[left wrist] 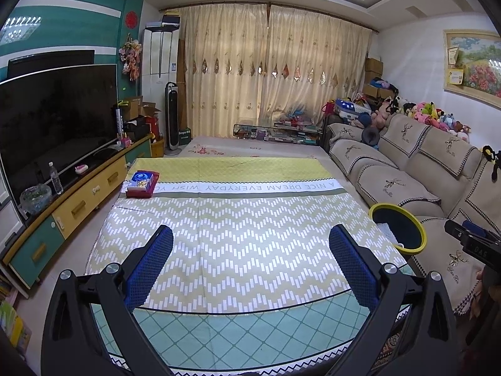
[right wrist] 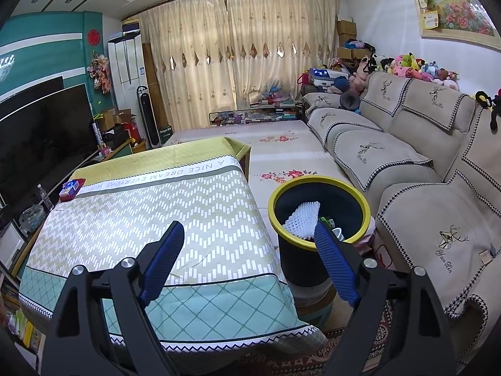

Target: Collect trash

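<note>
A dark bin with a yellow rim (right wrist: 363, 202) stands upright beside the table, white foam netting (right wrist: 302, 221) inside.

Printed across the white band of the tablecloth (left wrist: 250, 188), upside down: "A NICE DREAM EVERYDAY WISH YO…". Embroidered on the near sofa cover (right wrist: 446, 258): "Yan Xin". Letters "DAS" on the black device (left wrist: 476, 246) at right.

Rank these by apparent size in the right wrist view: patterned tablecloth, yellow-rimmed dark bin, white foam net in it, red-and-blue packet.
1. Patterned tablecloth
2. Yellow-rimmed dark bin
3. White foam net
4. Red-and-blue packet, though it lies farther away.
</note>
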Action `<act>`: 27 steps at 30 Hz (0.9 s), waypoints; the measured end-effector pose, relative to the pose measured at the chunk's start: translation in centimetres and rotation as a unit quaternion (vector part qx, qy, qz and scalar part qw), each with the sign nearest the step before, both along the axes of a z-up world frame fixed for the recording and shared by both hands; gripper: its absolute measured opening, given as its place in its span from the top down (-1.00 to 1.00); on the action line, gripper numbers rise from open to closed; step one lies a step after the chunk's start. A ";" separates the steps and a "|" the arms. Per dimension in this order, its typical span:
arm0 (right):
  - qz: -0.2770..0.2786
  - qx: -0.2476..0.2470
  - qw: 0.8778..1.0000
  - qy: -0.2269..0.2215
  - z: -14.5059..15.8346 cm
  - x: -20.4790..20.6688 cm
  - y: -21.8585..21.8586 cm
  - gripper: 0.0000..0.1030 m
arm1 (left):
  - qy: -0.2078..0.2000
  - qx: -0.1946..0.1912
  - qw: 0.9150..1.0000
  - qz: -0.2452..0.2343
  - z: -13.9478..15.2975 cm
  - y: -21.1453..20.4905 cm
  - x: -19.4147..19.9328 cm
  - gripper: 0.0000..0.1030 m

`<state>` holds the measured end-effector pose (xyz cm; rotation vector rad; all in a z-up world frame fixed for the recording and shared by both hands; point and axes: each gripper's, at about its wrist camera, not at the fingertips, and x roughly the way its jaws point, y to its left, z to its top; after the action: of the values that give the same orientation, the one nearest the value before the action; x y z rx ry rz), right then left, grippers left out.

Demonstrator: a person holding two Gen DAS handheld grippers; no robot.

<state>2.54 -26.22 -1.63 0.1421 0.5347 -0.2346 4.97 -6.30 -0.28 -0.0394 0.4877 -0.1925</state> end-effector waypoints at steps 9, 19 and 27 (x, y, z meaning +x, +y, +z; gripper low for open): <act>0.001 0.001 1.000 0.001 0.0 0.1 0.2 -0.56 | 0.001 -0.001 1.000 0.002 -0.2 0.1 -0.1 -0.91; 0.000 0.002 1.000 0.002 -0.1 0.2 0.2 -0.56 | 0.004 0.003 1.000 0.000 -0.4 -0.1 0.1 -0.91; 0.001 0.003 1.000 0.002 -0.1 0.2 0.1 -0.56 | 0.004 0.002 1.000 -0.001 -0.4 -0.2 0.0 -0.91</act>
<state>2.75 -26.15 -1.70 0.1462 0.5401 -0.2324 5.02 -6.49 -0.70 -0.0359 0.4952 -0.1930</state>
